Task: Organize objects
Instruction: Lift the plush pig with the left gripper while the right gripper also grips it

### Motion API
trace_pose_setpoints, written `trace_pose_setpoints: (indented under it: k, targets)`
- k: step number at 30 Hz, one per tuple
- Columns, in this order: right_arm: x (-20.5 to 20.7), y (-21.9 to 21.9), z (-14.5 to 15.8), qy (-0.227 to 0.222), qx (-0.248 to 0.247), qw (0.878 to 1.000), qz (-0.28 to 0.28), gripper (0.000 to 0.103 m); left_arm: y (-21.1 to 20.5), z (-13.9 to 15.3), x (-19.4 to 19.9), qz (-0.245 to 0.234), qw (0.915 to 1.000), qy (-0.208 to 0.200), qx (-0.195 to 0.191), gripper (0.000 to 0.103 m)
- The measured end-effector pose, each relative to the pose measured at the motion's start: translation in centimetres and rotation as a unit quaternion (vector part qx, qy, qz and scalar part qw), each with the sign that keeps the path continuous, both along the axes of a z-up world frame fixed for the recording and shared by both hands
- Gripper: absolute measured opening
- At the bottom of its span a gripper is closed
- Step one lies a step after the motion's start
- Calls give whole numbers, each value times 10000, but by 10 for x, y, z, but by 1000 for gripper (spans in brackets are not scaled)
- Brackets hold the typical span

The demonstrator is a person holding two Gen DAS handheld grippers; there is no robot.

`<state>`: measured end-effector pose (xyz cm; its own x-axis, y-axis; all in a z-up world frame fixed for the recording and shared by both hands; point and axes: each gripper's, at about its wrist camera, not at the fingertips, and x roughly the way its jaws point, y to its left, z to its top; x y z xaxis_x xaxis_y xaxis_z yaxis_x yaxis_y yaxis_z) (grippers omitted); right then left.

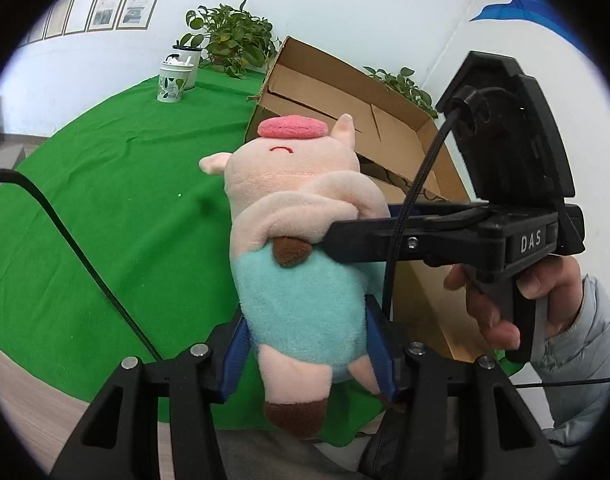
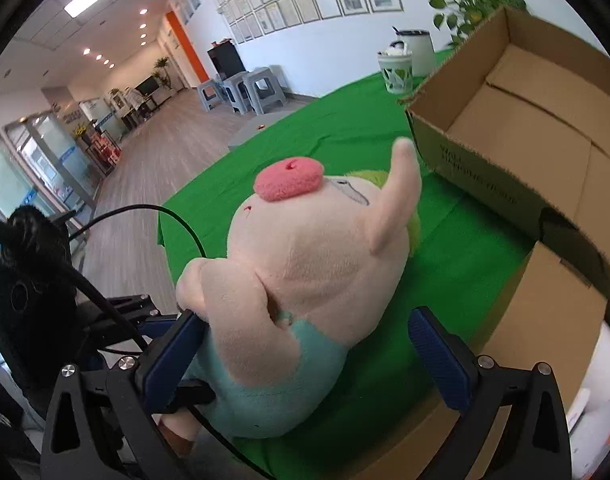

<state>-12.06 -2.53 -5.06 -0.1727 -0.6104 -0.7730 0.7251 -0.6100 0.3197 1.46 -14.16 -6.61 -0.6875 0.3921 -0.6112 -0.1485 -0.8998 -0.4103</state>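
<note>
A plush pig (image 1: 301,248) with a pink snout and teal shorts is held above the green table. My left gripper (image 1: 307,354) is shut on its lower body, blue pads pressing both sides of the shorts. My right gripper (image 2: 305,352) reaches in from the right at the pig's arm and torso; in the right wrist view its blue pads (image 2: 441,356) stand wide apart, the left pad touching the pig (image 2: 305,272), the right pad clear of it. An open cardboard box (image 1: 345,96) lies behind the pig; it also shows in the right wrist view (image 2: 517,132).
The table has a green cloth (image 1: 125,208). Two cups (image 1: 175,82) and a potted plant (image 1: 233,40) stand at the far edge. A second cardboard piece (image 2: 545,320) lies at the near right. Grey stools (image 2: 245,92) stand on the floor beyond.
</note>
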Motion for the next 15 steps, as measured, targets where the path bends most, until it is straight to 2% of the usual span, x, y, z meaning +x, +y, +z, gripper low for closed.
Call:
trace_pose_setpoints:
  k: [3, 8, 13, 15]
  targets:
    - [-5, -11, -5, -417, -49, 9991, -111, 103, 2, 0, -1, -53, 9999, 42, -102, 52]
    - [-4, -13, -3, -667, -26, 9964, -526, 103, 10, 1, -1, -138, 9994, 148, -281, 52]
    - [9, -12, -3, -541, 248, 9936, -961, 103, 36, 6, 5, -380, 9947, 361, -881, 51]
    - [9, -8, -5, -572, 235, 9917, -1127, 103, 42, 6, 5, -434, 9933, 398, -994, 51]
